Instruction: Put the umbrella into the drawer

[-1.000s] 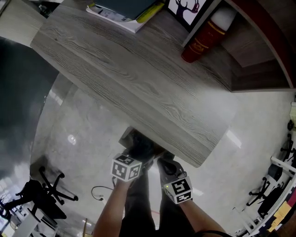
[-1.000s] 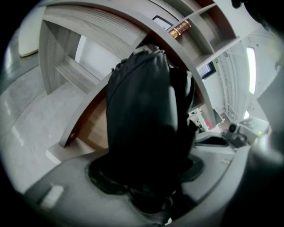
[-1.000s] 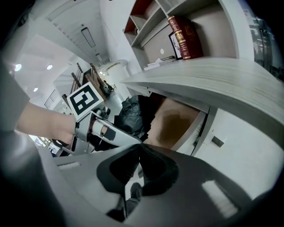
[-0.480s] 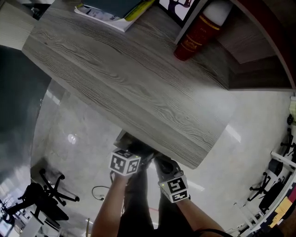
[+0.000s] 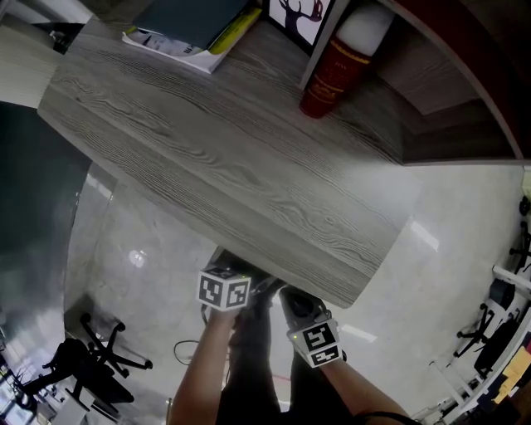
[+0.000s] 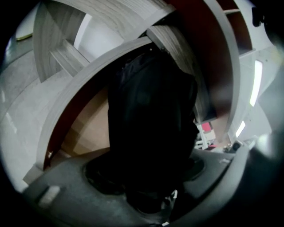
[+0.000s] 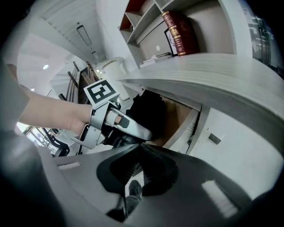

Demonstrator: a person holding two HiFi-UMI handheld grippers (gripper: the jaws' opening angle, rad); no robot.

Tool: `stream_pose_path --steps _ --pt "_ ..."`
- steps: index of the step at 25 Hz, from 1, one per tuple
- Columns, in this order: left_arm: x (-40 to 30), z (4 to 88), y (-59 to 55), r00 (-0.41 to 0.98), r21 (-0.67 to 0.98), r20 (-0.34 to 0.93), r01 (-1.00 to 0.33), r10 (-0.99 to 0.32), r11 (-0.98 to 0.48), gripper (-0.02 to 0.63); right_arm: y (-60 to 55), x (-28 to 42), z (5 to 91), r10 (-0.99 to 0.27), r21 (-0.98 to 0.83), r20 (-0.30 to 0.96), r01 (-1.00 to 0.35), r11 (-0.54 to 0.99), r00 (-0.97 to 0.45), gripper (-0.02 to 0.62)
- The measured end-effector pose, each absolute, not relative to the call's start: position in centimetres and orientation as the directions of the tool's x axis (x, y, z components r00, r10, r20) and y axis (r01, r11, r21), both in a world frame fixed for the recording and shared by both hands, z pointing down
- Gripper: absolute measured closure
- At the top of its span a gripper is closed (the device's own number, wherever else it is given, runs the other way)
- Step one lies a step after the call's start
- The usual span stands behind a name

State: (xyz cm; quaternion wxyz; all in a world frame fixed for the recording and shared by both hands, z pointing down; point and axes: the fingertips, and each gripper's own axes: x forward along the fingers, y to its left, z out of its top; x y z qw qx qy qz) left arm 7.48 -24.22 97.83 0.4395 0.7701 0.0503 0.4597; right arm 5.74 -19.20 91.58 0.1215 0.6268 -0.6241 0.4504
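Note:
A black folded umbrella (image 6: 151,111) fills the middle of the left gripper view, its far end inside the open drawer (image 6: 86,131) with the brown floor. My left gripper (image 6: 148,179) is shut on the umbrella's near end, and its jaws have just been opening a little with the umbrella still between them. In the head view the left gripper (image 5: 247,284) reaches under the desk's front edge into the drawer (image 5: 221,254). In the right gripper view the umbrella (image 7: 148,111) hangs over the drawer (image 7: 179,117). My right gripper (image 7: 140,148) is shut and empty, just right of the left one (image 5: 299,305).
The grey wood-grain desk top (image 5: 216,158) overhangs the drawer. On it stand a red canister (image 5: 332,70), a stack of books (image 5: 187,33) and a framed picture (image 5: 300,15). A black office chair (image 5: 91,365) and a cable (image 5: 187,349) are on the pale floor.
The left gripper has slid a little further in under the desk edge with the umbrella. The right gripper has kept its place beside it.

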Motion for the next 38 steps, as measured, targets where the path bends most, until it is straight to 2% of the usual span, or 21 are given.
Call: stream_pose_path --steps 4,7,14,25,32,38 --pt "7.8 97.9 -24.3 0.636 0.757 0.616 -0.317 0.464 -0.571 0.282 -19.0 6.2 92.0 -0.671 -0.406 0.72 -0.891 -0.202 -0.176 0.589" --pt "7.9 97.7 -24.3 0.686 0.798 0.564 -0.309 0.46 -0.517 0.207 -18.8 6.2 91.9 -0.666 -0.403 0.724 -0.893 -0.201 -0.177 0.589" --pt "6.4 97.4 -24.7 0.696 0.782 0.582 -0.336 0.421 -0.524 0.175 -18.7 5.6 91.5 -0.666 -0.407 0.72 -0.896 -0.178 -0.195 0.589" --pt "2.6 94.9 -24.7 0.728 0.748 0.606 -0.384 0.321 -0.542 0.176 -18.1 4.2 89.1 -0.668 -0.408 0.705 -0.906 -0.109 -0.238 0.589" --pt "1.8 89.3 -24.0 0.741 0.711 0.63 -0.43 0.233 -0.556 0.178 -17.8 4.1 84.3 -0.686 -0.447 0.663 -0.894 -0.042 -0.3 0.589" --pt "1.5 82.0 -22.1 0.75 0.68 0.635 -0.429 0.186 -0.594 0.284 -16.9 4.4 77.8 -0.708 -0.449 0.624 -0.893 0.02 -0.33 0.589"
